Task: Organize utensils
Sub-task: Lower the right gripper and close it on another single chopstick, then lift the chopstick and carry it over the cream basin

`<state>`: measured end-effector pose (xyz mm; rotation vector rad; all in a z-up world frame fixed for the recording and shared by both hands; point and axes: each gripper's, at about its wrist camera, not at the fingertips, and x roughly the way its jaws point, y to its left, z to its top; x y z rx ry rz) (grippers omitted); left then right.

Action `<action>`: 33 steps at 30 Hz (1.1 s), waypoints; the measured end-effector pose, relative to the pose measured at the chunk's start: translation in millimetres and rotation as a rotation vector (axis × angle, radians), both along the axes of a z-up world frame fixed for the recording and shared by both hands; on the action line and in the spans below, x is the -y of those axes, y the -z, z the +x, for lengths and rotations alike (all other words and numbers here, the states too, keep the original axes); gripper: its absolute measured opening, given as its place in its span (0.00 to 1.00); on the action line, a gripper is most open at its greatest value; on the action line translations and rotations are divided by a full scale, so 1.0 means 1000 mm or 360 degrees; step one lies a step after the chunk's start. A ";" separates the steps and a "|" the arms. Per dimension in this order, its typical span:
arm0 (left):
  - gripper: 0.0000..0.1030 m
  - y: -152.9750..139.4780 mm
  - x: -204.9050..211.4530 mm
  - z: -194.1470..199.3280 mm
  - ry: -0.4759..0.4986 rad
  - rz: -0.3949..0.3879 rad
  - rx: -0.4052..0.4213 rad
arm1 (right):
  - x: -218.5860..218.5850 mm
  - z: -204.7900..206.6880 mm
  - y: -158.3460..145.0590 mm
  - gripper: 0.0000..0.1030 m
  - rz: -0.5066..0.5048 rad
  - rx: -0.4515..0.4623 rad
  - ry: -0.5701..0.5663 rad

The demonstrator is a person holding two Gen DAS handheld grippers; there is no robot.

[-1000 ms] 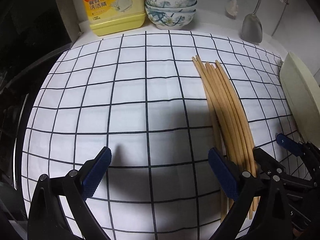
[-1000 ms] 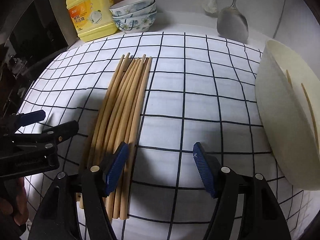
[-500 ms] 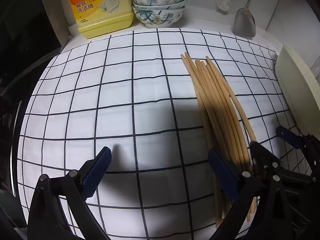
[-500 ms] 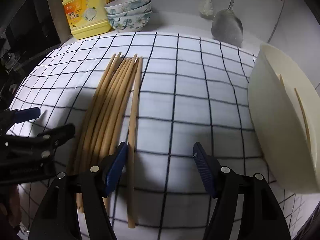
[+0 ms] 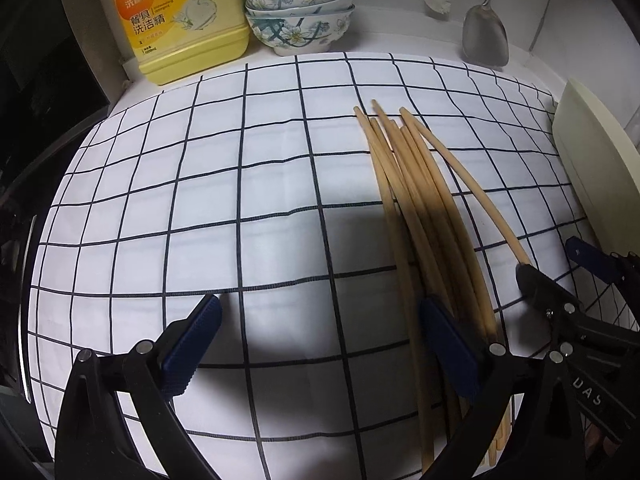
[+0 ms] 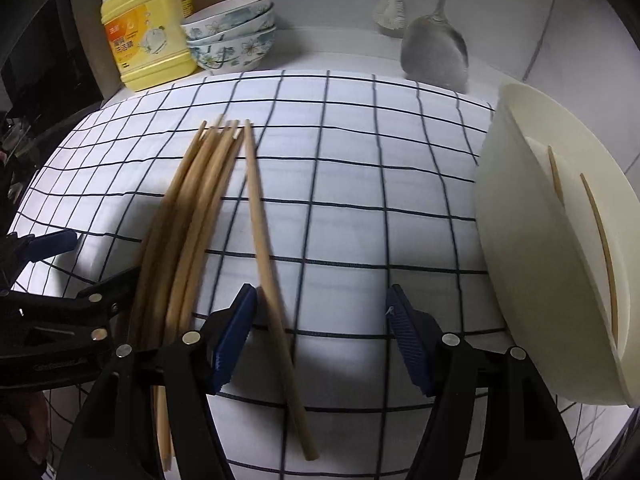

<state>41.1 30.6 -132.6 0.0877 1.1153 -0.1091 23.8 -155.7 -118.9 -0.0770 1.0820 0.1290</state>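
Three stacked bowls, one yellow soap jug, one metal spatula, one cream holder (two chopsticks inside), and roughly seven chopsticks on the cloth.

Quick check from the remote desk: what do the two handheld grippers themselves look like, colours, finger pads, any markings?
Both match: black plastic scissor-style frames with silver rivets and dark blue ribbed pads on the fingertips. The left gripper and right gripper show this alike. White raised lettering, only partly legible, marks the right gripper's body in the left wrist view. No cables or sleeves show.
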 end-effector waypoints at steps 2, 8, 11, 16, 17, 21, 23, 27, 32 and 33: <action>0.95 0.000 -0.007 0.001 -0.0026 0.0016 0.0010 | -0.003 0.000 -0.001 0.62 -0.0022 0.0013 -0.0013; 0.95 0.000 -0.044 0.003 -0.0148 -0.0008 0.0009 | 0.004 0.003 0.000 0.63 -0.0010 0.0007 0.0004; 0.95 0.000 -0.044 0.008 -0.0160 -0.0004 0.0016 | -0.001 0.006 0.001 0.62 -0.0005 0.0015 -0.0010; 0.94 0.000 -0.027 0.023 -0.0103 0.0003 0.0051 | -0.011 0.014 0.001 0.62 -0.0001 0.0038 -0.0044; 0.93 0.000 -0.024 0.025 -0.0089 0.0003 0.0055 | -0.013 0.015 0.001 0.59 0.0007 0.0040 -0.0057; 0.74 -0.005 -0.011 0.022 -0.0003 -0.0022 0.0074 | -0.020 0.014 0.000 0.38 0.0052 0.0054 -0.0128; 0.64 -0.007 -0.007 0.019 0.0036 -0.0026 0.0081 | -0.027 0.013 -0.001 0.21 0.0050 0.0057 -0.0170; 0.29 -0.011 -0.002 0.013 0.0095 -0.0043 0.0089 | -0.030 0.013 -0.003 0.07 0.0070 0.0043 -0.0176; 0.07 -0.013 -0.009 0.010 0.0106 -0.0095 0.0063 | -0.023 0.011 -0.004 0.06 0.0155 0.0016 -0.0099; 0.07 -0.013 -0.013 0.010 0.0100 -0.0107 0.0055 | -0.022 0.009 -0.004 0.06 0.0161 0.0015 -0.0080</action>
